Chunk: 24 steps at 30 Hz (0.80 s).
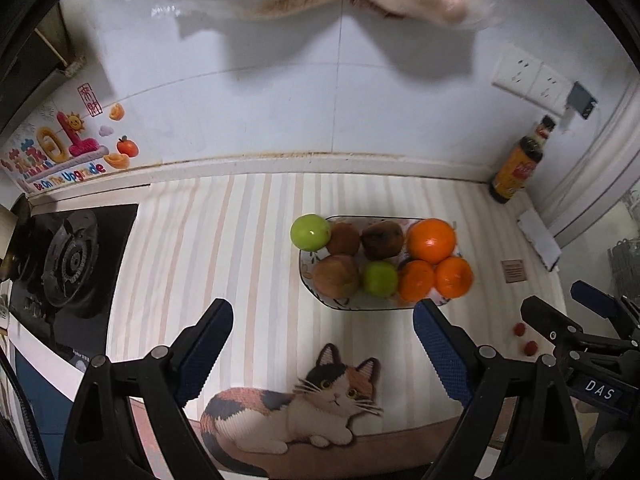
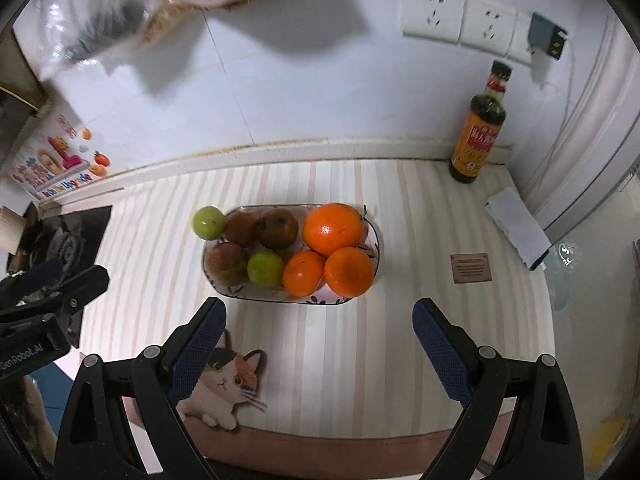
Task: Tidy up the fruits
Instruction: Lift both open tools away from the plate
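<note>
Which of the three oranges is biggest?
The back orange, against the tray's far right rim. The two smaller oranges sit in front, nearer the grippers.

Sauce bottle (image 2: 478, 136), cat mat (image 1: 304, 408), stove (image 1: 68, 264)

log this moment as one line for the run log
left gripper open, empty | right gripper open, empty | fruit tray on counter: three oranges, two green apples, brownish fruits | two red berries loose

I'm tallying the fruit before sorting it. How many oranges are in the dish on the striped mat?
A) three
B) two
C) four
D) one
A: three oranges sit at the right end of the dish, one large orange at the back and two smaller oranges in front of it, beside the green and brown fruit.
</note>
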### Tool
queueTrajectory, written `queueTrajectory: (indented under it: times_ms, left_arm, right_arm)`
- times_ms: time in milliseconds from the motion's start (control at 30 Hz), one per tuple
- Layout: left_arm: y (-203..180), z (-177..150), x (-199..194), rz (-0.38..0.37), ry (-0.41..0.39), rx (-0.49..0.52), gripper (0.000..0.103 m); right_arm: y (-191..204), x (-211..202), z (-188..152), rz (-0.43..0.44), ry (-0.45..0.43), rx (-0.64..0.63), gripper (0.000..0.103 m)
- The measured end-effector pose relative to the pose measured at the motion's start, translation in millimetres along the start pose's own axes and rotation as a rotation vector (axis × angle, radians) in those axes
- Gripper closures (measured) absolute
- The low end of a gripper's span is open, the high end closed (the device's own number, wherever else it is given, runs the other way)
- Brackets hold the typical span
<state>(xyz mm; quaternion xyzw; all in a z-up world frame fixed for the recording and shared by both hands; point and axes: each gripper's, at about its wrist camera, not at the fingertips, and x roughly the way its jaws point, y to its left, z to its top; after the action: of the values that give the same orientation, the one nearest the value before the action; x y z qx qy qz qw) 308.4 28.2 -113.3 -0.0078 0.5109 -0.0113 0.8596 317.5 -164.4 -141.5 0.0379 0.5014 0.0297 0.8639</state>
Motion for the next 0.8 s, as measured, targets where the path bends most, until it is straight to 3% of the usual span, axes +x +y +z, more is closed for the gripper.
queueTrajectory:
  times_ms: [333, 800]
  left_arm:
    - [-5.1, -16.1, -56.7, -0.021, -0.081, -0.002, 0.011]
    - [-10.3, -27.4, -78.0, -0.033, -0.112, -0.005, 0.011]
  right_arm:
    - [6.6, -69.4, -11.9, 0.016, -0.081, 0.002, 0.007]
    - [5.2, -89.0, -15.0, 0.026, -0.101, 0.002, 0.007]
